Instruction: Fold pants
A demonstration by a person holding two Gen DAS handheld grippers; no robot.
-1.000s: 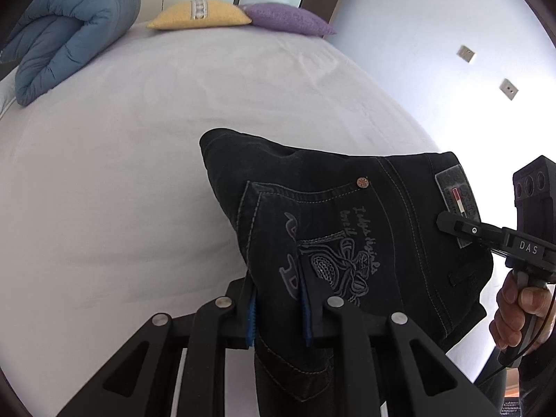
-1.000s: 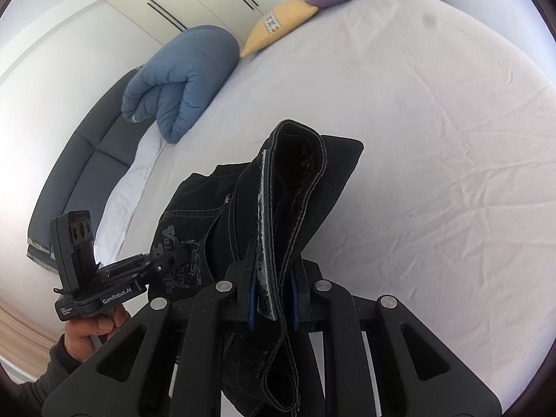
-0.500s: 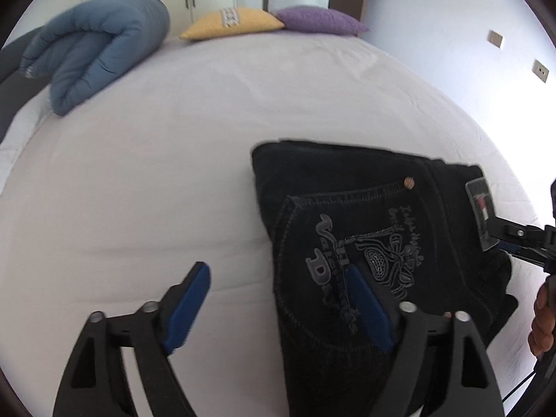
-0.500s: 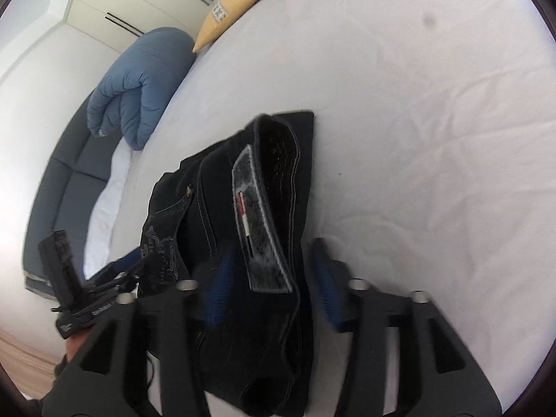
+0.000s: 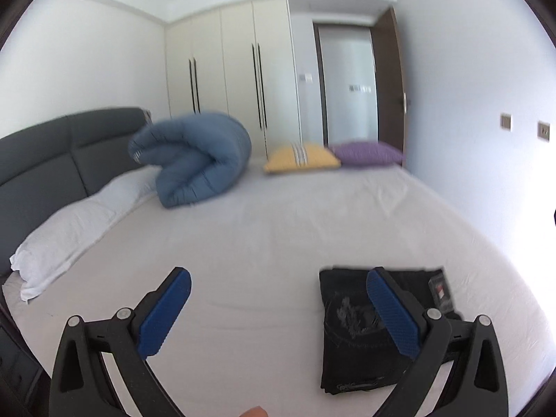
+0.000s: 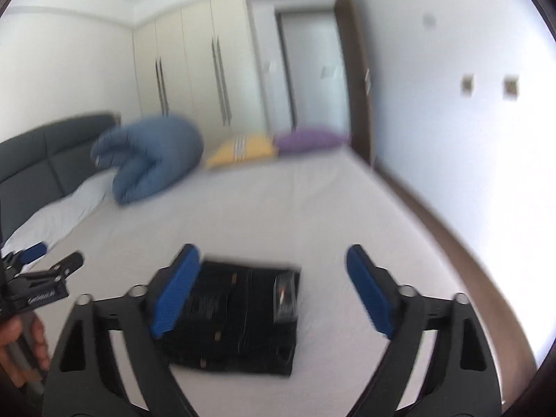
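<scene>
Hovering above the bed (image 5: 278, 229), both grippers (image 5: 278, 307) (image 6: 272, 286) are opening, empty; blurred folded pants (image 6: 243, 319) at six o'clock.

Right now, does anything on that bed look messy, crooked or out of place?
Nothing stands out. The dark pants lie folded in a compact block on the white sheet, free of both opening grippers. The blue duvet is rolled near the headboard.
</scene>
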